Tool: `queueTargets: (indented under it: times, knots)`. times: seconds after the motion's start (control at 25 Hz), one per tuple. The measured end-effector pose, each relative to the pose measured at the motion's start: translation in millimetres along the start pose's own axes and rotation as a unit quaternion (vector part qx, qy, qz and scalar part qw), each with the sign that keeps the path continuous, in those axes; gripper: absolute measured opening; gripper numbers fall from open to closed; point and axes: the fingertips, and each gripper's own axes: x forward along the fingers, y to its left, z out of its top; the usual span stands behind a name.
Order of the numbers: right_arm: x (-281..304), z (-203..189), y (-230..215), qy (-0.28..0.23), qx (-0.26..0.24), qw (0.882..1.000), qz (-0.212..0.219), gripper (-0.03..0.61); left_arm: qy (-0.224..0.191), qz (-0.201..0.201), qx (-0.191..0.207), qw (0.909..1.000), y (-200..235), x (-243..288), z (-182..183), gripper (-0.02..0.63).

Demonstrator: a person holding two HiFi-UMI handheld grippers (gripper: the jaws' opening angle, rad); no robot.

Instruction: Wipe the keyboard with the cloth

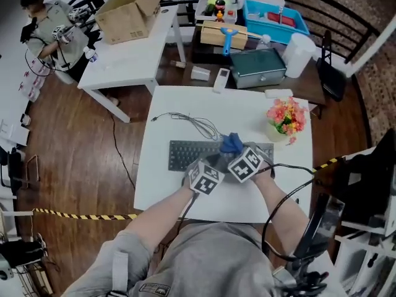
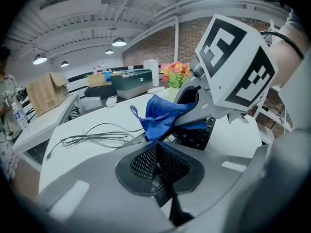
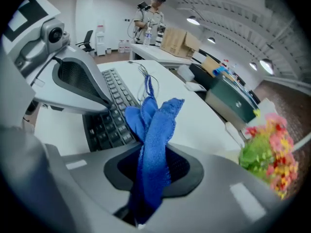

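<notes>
Right gripper view: your right gripper (image 3: 154, 168) pinches the blue cloth (image 3: 156, 123) bunched over the keyboard (image 3: 109, 108), ready to wipe; your left gripper (image 2: 158, 163), jaws pressed together and empty, seems to steady it.

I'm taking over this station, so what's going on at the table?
A person holds tongs in each hand over a dark computer keyboard on the white table. The right tongs are shut on a bunched blue terry cloth above the keys; the left tongs are shut, empty, close beside them.
</notes>
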Motion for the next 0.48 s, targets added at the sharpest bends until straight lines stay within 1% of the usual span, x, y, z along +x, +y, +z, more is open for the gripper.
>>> queueTargets:
  times: [0.16,0.28,0.36,0.48]
  knots:
    - [-14,-67,-47,0.027,0.06,0.997,-0.034,0.086,-0.002,-0.034,0.027,0.9991,-40,24,23,-0.006]
    - [-22,-105,-71,0.043,0.091,0.993,-0.056,0.086,-0.006,-0.049,0.038,0.998,-58,36,36,-0.006]
    - [-25,-117,-75,0.049,0.098,0.992,-0.06,0.086,-0.008,-0.054,0.041,0.9977,-63,39,41,-0.006]
    - [-28,-112,-72,0.047,0.096,0.993,-0.06,0.086,-0.01,-0.053,0.04,0.9978,-64,38,43,-0.006]
